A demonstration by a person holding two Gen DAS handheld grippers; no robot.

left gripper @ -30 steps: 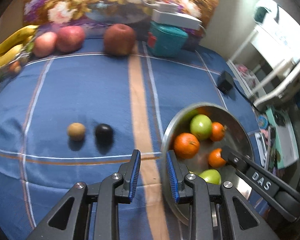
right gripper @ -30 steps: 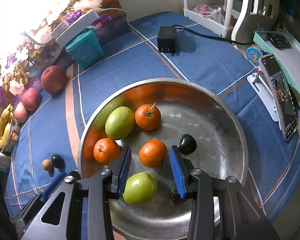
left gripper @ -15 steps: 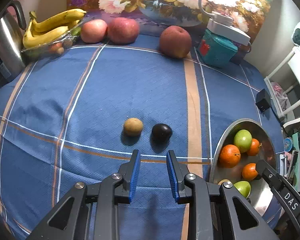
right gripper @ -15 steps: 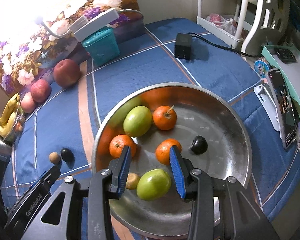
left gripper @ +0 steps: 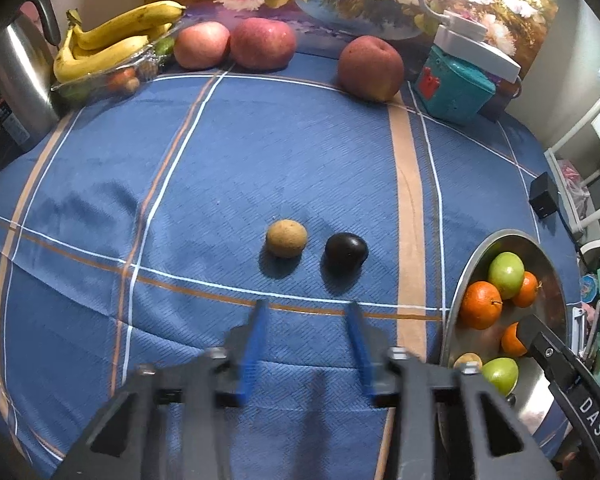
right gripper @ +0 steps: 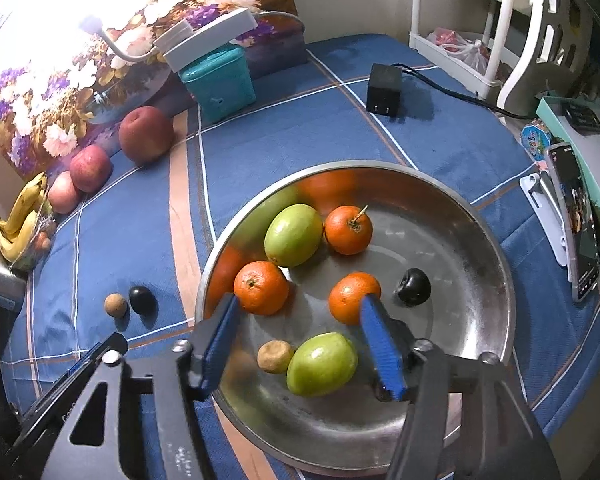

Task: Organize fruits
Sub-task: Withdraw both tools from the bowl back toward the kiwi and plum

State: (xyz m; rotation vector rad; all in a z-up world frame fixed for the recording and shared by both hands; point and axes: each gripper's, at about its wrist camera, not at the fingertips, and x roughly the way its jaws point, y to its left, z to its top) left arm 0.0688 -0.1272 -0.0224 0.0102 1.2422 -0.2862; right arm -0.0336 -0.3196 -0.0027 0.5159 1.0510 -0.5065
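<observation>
The left gripper (left gripper: 306,344) has its blue fingers apart with nothing between them; its jaws have just been opening, and they look blurred in the left wrist view. It hangs over the blue checked cloth (left gripper: 240,168). Just ahead of its fingertips lie two small fruits side by side, not touching: a small brown fruit (left gripper: 286,238) ahead and slightly to the left, and a dark plum (left gripper: 346,249) ahead between the two fingers' lines. To its right is the steel bowl (left gripper: 458,292), seen edge-on. Far ahead, at the back of the cloth, stand three red apples (left gripper: 262,49), with a bunch of bananas (left gripper: 112,44) to the left and a teal box (left gripper: 454,90) to the right. The right gripper (right gripper: 300,320) is also spread, its jaws have just been opening, and the pads press on nothing. It hangs over the steel bowl (right gripper: 480,240). Between its fingers, low in the bowl, lie a green fruit (right gripper: 322,364) and, touching it on the left, a small brown fruit (right gripper: 275,356). Near the left fingertip is one orange (right gripper: 261,287), near the right fingertip another orange (right gripper: 354,297). Further ahead sit a second green fruit (right gripper: 293,234) and a third orange (right gripper: 348,229), and to the right of the right finger a dark plum (right gripper: 414,286). A black charger (right gripper: 384,94) lies beyond the bowl.
</observation>
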